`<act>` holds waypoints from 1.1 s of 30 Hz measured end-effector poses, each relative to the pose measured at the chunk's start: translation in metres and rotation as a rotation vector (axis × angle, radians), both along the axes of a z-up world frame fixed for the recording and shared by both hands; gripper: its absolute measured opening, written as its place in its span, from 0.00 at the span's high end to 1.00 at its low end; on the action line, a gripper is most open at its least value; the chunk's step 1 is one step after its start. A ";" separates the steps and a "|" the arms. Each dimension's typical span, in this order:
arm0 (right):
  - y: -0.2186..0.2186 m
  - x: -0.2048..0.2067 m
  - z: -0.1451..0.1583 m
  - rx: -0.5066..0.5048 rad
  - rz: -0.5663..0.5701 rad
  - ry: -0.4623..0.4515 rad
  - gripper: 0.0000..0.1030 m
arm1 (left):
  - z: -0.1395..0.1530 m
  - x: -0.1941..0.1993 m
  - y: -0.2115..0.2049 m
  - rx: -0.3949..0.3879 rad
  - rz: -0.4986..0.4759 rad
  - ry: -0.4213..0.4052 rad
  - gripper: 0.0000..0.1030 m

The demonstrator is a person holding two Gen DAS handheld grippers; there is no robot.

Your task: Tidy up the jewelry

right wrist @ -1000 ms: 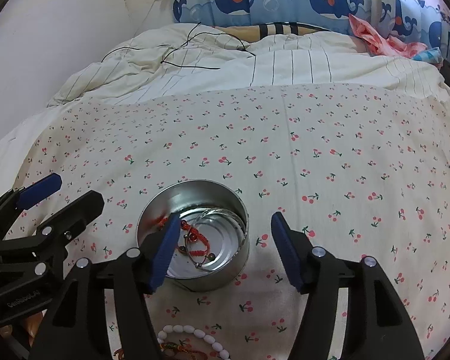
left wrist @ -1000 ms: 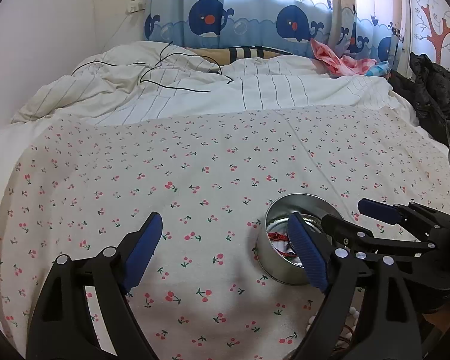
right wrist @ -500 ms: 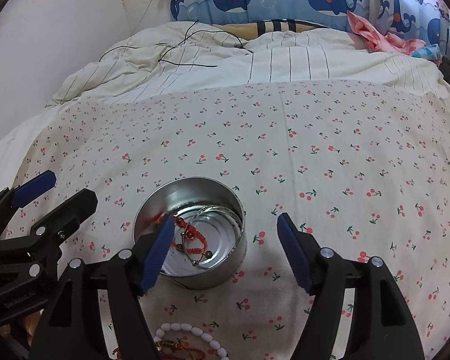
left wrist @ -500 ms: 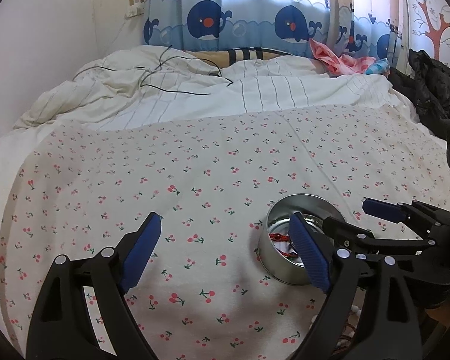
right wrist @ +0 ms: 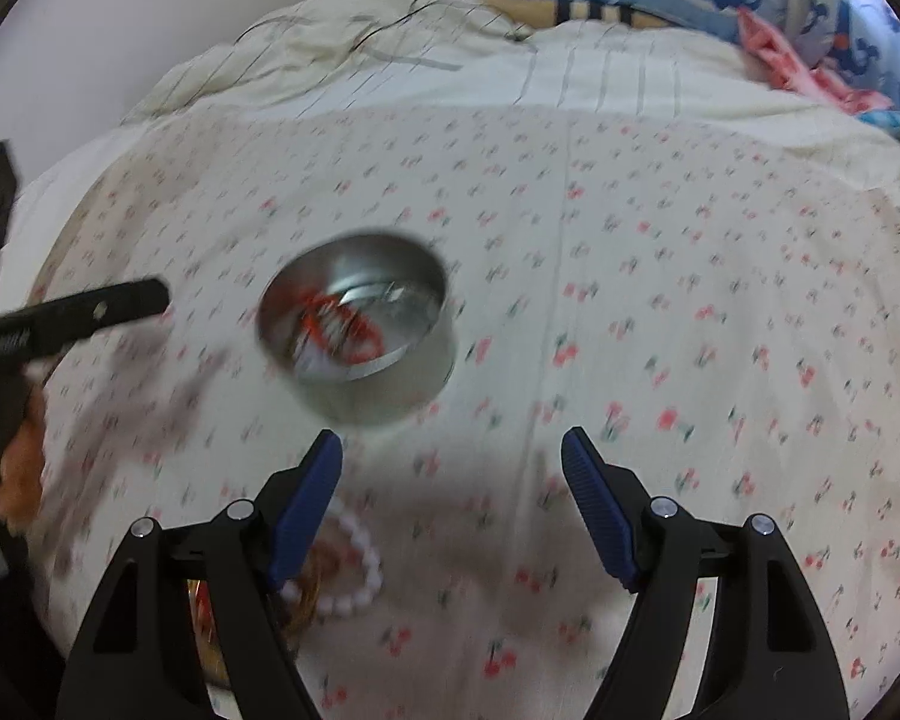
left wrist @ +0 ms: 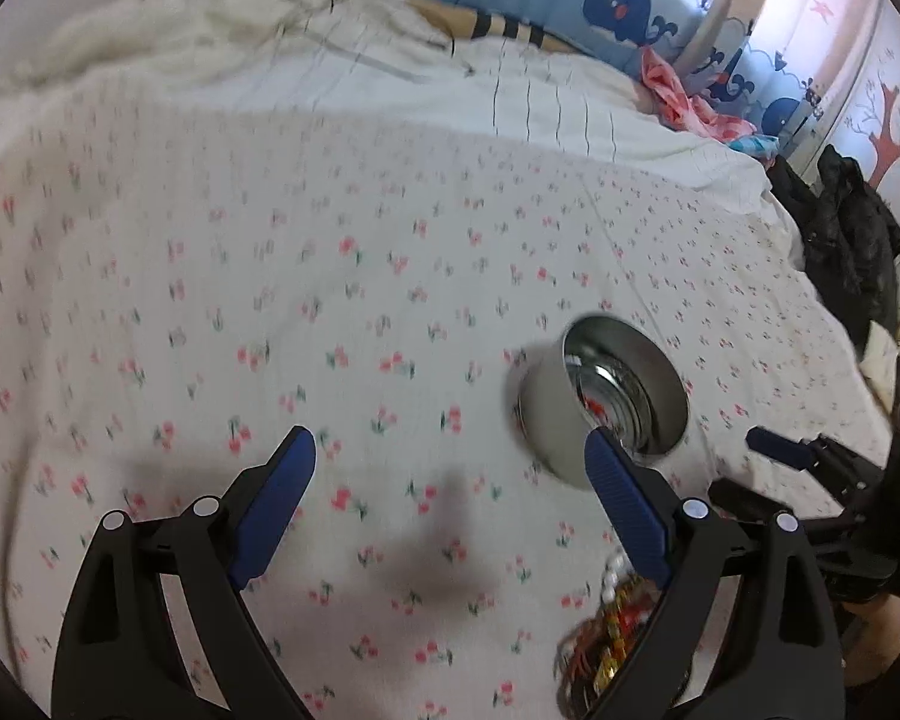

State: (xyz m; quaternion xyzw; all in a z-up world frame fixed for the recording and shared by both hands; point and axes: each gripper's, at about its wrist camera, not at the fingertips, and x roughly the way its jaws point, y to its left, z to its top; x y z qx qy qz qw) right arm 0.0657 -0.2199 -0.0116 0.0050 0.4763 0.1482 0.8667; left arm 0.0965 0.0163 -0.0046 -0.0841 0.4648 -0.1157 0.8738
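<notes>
A round silver tin (left wrist: 606, 396) sits on the cherry-print bedsheet, with a red bead bracelet (right wrist: 342, 324) and a metal bangle inside it. It also shows in the right wrist view (right wrist: 378, 384). My left gripper (left wrist: 450, 480) is open and empty, to the left of the tin. My right gripper (right wrist: 450, 474) is open and empty, just in front of the tin. A white bead bracelet (right wrist: 354, 564) and a pile of red and gold jewelry (left wrist: 612, 636) lie on the sheet near the front edge, by my right gripper's left finger. Both views are motion-blurred.
A rumpled white striped duvet (left wrist: 390, 78) with a black cable lies at the back. Dark clothing (left wrist: 840, 240) is heaped at the bed's right side. The other gripper's fingers (right wrist: 78, 312) reach in from the left of the right wrist view.
Both grippers have pulled back and tilted, so the tin now sits farther ahead of each. The white bracelet and jewelry pile have come more into view. Both grippers stay open.
</notes>
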 end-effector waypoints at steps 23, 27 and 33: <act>0.020 -0.043 -0.026 0.220 0.183 0.213 0.69 | 0.005 -0.030 -0.003 0.060 -0.051 -0.004 0.14; 0.017 -0.044 -0.033 0.258 0.165 0.227 0.87 | 0.005 -0.030 -0.004 0.061 -0.052 -0.001 0.13; 0.002 -0.045 -0.017 0.326 0.127 0.173 0.95 | 0.002 -0.031 -0.005 0.062 -0.064 0.017 0.13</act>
